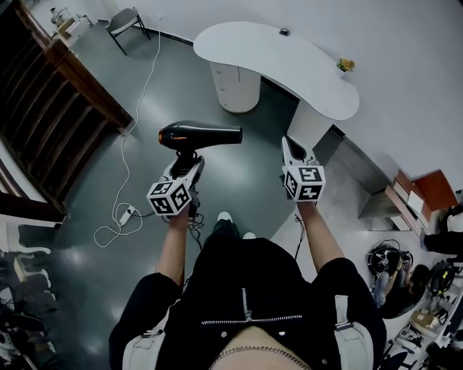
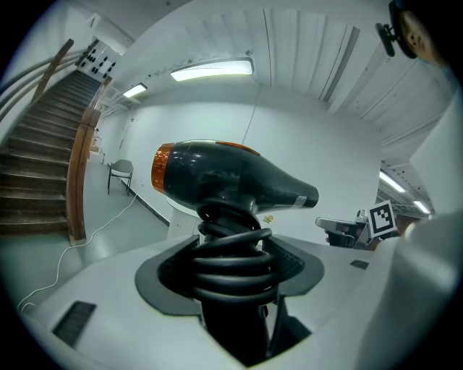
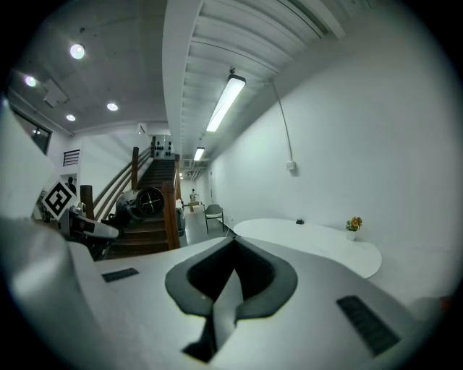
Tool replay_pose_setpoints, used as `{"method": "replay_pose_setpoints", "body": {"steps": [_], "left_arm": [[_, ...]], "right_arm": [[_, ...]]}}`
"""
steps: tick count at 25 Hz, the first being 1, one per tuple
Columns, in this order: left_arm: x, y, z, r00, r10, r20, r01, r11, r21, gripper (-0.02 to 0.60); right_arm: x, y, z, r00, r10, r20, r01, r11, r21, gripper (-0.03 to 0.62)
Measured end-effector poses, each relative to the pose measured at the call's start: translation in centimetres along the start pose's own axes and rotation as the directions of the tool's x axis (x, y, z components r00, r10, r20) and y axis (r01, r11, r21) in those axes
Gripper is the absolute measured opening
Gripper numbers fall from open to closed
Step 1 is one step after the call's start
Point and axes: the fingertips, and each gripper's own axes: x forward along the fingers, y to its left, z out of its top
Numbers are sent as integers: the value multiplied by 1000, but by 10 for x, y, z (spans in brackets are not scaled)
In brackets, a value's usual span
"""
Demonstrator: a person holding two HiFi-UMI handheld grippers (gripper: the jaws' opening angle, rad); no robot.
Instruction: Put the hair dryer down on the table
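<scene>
Clamping the left gripper (image 1: 189,165) around the cord-wrapped handle (image 2: 231,264), hair dryer (image 1: 199,136) hanging mid-air. Carrying the right gripper (image 1: 293,148) pressed together, empty. Probably needing to step closer first, then lowering it gently, nozzle level, onto the white table (image 1: 289,65) well ahead.

chair (image 1: 127,20) by wall | staircase (image 1: 45,108) left | power strip (image 1: 128,214) on floor

Dim, bluish, even light from ceiling tube lamps (image 3: 224,102) and spotlights; both gripper views are fisheye-warped with black corners; soft glare on the floor (image 1: 94,181), shadows faint
</scene>
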Motion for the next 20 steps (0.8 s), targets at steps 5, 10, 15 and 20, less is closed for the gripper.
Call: {"method": "replay_pose_setpoints", "body": {"steps": [5,10,15,20], "left_arm": [[18,9,9,1000,6,11,-6,1000,-7,279],[52,23,21,1000,-13,6,13,1000,-9,279],[96,54,47,1000,-31,-6,31,1000,2,279],[140,84,76,998,-56,-19,57,998,18,279]], "right_arm": [[19,-5,6,1000,11,5,-11,1000,0,5],[54,-14,9,1000,6,-4,-6,1000,7,6],[104,-19,20,1000,-5,-11,5,1000,8,6],[156,-26,34,1000,-24,-14,25,1000,17,5]]}}
